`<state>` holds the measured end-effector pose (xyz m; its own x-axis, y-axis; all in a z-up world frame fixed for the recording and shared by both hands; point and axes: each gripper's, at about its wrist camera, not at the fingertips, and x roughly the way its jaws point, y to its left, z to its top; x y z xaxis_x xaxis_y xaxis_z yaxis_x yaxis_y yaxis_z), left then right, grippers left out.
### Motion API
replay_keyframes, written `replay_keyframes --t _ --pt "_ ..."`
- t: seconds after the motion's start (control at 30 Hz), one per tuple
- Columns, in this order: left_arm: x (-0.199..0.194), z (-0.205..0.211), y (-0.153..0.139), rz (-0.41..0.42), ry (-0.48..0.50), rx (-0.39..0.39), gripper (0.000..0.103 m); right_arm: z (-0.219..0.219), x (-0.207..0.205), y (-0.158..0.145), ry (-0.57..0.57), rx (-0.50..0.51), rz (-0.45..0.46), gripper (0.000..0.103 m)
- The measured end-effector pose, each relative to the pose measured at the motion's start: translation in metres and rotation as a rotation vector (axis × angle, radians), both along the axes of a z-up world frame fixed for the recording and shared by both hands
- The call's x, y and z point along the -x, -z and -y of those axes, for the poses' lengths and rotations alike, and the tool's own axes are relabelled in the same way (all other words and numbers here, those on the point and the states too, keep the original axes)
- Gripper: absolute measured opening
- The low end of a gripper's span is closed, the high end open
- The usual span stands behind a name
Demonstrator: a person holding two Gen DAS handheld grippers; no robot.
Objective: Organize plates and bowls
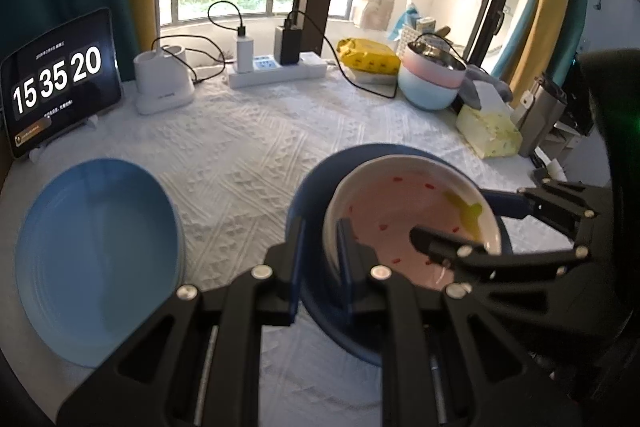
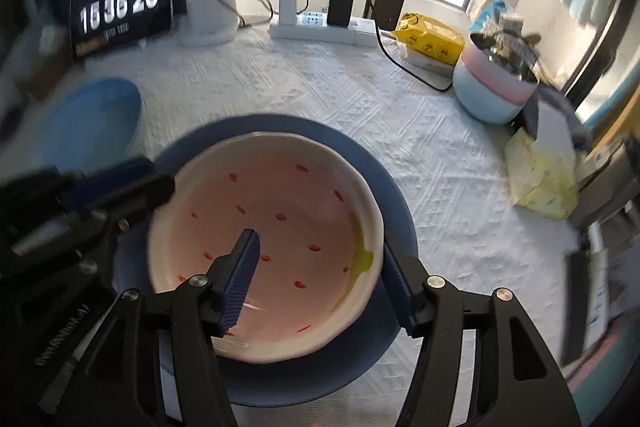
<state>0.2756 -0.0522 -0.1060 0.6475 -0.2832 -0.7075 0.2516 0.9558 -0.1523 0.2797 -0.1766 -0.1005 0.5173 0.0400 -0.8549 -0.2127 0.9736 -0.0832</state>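
Right wrist view: pink-lined white bowl (image 2: 276, 239), dotted red inside with a yellow-green patch on its right wall, sits inside a dark blue bowl (image 2: 400, 195) on the white textured table (image 2: 312, 95). Right claw (image 2: 320, 267) stands fairly wide astride the pink bowl's right rim: its left finger (image 2: 240, 271) lies inside the bowl, its right finger outside the wall, over the dark blue bowl. Neither pad is seen pressing the rim; contact cannot be confirmed. Left claw (image 2: 132, 187) enters from the left, its tip at the pink bowl's left rim.

Left wrist view: left claw (image 1: 320, 259) is likewise spread, one finger outside the dark blue bowl (image 1: 316, 187), the other inside the pink-lined white bowl (image 1: 400, 211). Whether it grips the two walls cannot be told. Right claw (image 1: 468, 223) reaches in from the right.

A light blue plate (image 1: 96, 259) lies on the table well to the left. At the far right stands a stack of pastel bowls (image 1: 430, 83), beside a tissue pack (image 1: 488, 135). A clock display (image 1: 60, 79) reading 15 35 20 and a power strip (image 1: 276, 69) line the far edge.
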Motion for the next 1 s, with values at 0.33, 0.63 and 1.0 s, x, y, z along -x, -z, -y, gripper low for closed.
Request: replay_keyframes --t 0.33,0.63,1.0 --pt "0.001 -0.018 -0.013 0.019 -0.062 0.017 0.017 0.017 0.003 -0.014 0.022 -0.154 0.039 0.063" --pt "0.005 -0.024 -0.025 0.044 -0.100 0.012 0.018 0.036 0.014 -0.035 0.018 -0.224 0.101 0.063" --pt "0.010 -0.036 -0.007 -0.008 -0.118 0.007 0.025 0.075 0.026 -0.037 0.069 -0.275 0.134 0.063"
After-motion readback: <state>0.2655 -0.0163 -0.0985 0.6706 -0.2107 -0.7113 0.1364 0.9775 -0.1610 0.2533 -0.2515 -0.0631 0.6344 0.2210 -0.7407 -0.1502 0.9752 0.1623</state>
